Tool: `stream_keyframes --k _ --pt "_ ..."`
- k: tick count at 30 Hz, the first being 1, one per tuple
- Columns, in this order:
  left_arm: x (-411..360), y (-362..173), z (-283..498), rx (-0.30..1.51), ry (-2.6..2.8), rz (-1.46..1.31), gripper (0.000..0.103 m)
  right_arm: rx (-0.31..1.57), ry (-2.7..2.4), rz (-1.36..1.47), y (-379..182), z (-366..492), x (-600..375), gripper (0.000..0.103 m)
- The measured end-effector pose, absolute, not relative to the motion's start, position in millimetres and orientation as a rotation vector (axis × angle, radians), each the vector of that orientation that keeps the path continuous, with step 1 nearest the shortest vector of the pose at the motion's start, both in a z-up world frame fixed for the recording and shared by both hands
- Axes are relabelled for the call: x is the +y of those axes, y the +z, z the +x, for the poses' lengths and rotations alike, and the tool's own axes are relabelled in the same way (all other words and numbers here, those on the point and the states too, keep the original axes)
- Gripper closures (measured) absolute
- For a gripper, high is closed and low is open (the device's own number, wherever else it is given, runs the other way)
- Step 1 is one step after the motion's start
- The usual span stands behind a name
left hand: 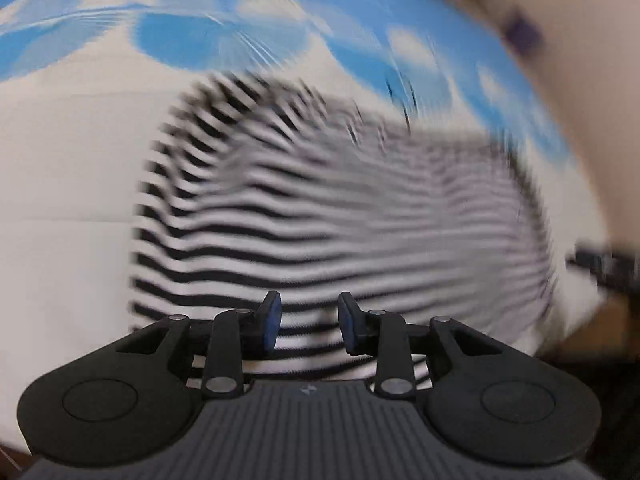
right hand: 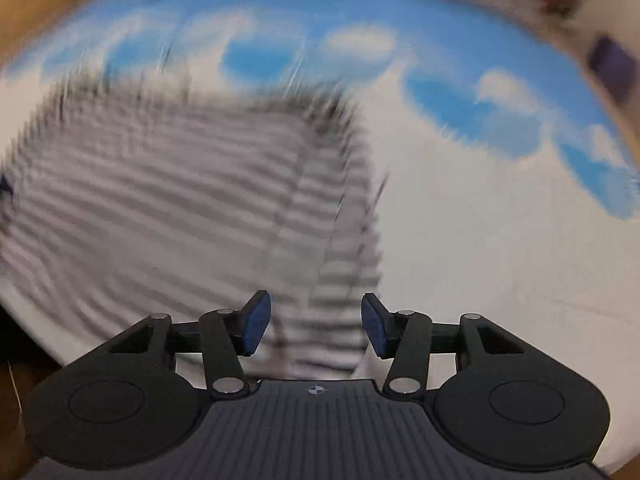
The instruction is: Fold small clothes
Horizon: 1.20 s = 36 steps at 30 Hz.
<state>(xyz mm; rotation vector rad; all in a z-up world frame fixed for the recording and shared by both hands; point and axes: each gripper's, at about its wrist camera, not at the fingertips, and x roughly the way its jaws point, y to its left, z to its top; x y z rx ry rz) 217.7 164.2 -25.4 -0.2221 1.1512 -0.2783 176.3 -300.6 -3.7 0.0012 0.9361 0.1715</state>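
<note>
your left gripper (left hand: pixel 309 326) and right gripper (right hand: pixel 316 326) both stood open and empty over the striped garment (left hand: pixel 320 216) at 12 o'clock on the cloud sheet (left hand: pixel 72 168), so with such blur you risked pinching only one layer.

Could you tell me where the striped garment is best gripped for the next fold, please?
I would pinch the striped garment at its near hem with both open grippers, left gripper and right gripper, coming low from the near side, since it lies flat on the sheet.

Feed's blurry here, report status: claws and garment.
Left claw open, empty. Right claw open, empty. Striped garment flat on cloud-print sheet, under both. Nothing blocking.
</note>
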Motion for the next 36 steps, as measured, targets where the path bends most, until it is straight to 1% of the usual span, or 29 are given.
stream_keyframes --k 2,4,5,8,9,11,16,18,22,31,36 --pt "185 -14 208 1.112 -0.200 -0.330 0.069 0.833 0.139 0.111 16 162 -311 0.049" --pt "203 -13 194 1.114 -0.140 -0.436 0.069 0.784 0.109 0.231 22 150 -318 0.048" --pt "210 -17 189 1.132 -0.115 -0.475 0.069 0.779 0.089 0.311 16 142 -324 0.048" --pt "225 -33 175 1.192 -0.028 -0.538 0.069 0.855 0.030 0.447 1 133 -330 0.048" --pt "227 -38 171 1.207 -0.005 -0.550 0.069 0.840 0.034 0.456 3 128 -328 0.048" --pt "234 -50 167 1.224 0.031 -0.579 0.069 0.825 0.025 0.380 4 130 -321 0.048" --pt "250 -70 154 1.239 0.141 -0.687 0.069 0.855 0.020 0.311 -6 138 -311 0.048" --pt "254 -73 152 1.246 0.151 -0.710 0.066 0.848 0.018 0.292 -5 135 -311 0.048" --pt "251 -80 147 1.253 0.155 -0.720 0.060 0.833 0.016 0.278 -3 130 -312 0.048" --pt "237 -88 155 1.227 0.187 -0.714 0.059 0.832 -0.043 0.337 -9 124 -334 0.048" --pt "224 -88 162 1.213 0.202 -0.661 0.060 0.817 -0.074 0.361 -8 121 -341 0.048"
